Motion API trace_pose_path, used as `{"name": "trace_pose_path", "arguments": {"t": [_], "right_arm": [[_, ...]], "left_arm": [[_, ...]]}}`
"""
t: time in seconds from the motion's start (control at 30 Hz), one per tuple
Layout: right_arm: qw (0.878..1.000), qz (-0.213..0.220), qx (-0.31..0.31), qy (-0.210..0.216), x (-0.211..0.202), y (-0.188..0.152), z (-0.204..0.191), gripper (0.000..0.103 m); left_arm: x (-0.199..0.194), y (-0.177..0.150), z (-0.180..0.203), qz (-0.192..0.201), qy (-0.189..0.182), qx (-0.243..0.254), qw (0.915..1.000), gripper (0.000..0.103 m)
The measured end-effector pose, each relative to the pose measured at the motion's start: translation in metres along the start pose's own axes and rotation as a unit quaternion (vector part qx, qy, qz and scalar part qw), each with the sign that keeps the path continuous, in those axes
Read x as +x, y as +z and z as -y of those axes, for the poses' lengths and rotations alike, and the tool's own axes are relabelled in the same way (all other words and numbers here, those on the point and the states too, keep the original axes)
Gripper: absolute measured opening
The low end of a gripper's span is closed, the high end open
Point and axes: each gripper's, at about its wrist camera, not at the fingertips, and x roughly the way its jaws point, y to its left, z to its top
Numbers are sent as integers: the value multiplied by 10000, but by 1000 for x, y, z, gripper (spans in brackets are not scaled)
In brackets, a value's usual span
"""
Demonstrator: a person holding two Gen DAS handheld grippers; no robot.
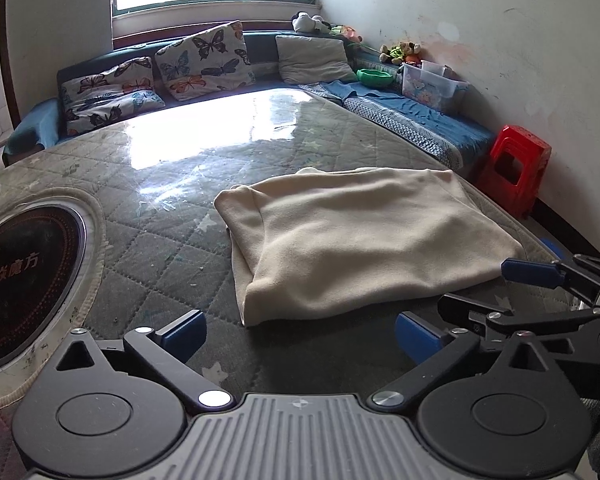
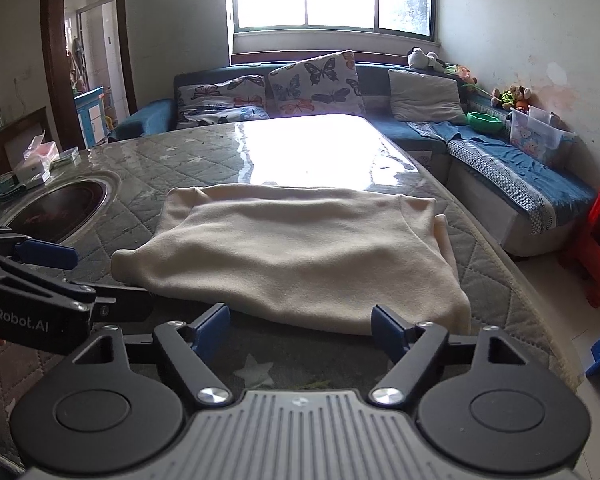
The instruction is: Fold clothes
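A cream garment (image 1: pixel 356 236) lies folded into a rough rectangle on the quilted grey table cover (image 1: pixel 172 248); it also shows in the right wrist view (image 2: pixel 300 252). My left gripper (image 1: pixel 300 338) is open and empty, just short of the garment's near edge. My right gripper (image 2: pixel 304 330) is open and empty, its fingers at the garment's near edge, not holding it. The right gripper (image 1: pixel 516 284) also shows in the left wrist view, beside the garment's near right corner. The left gripper's blue fingertip (image 2: pixel 48 254) shows at the left of the right wrist view.
A round black induction hob (image 1: pixel 24 280) is set in the table at the left. Boxes (image 2: pixel 36 164) sit at the table's far left. A blue sofa with butterfly cushions (image 1: pixel 204 60) wraps the far side. A red plastic stool (image 1: pixel 516 172) stands right of the table.
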Motion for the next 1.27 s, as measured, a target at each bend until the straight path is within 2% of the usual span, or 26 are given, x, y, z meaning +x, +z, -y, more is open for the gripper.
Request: {"name": "trace_pose_path", "arguments": {"t": [0.17, 0.23, 0.5, 0.6, 1.27], "right_arm": [[10000, 31, 36, -72, -5, -3, 2, 83], [9999, 49, 57, -116, -6, -4, 3, 90], [9995, 143, 88, -267, -14, -8, 5, 95], [9993, 164, 102, -305, -16, -9, 5, 100], [9988, 236, 108, -421, -29, -19, 3, 103]], "left_arm": [[-2, -5, 1, -25, 0, 16, 10000, 103], [-3, -7, 1, -13, 5, 30, 10000, 103], [-8, -13, 5, 37, 89, 139, 9999, 103], [-10, -16, 6, 40, 108, 165, 9998, 103], [-27, -31, 13, 189, 118, 269, 9994, 103]]}}
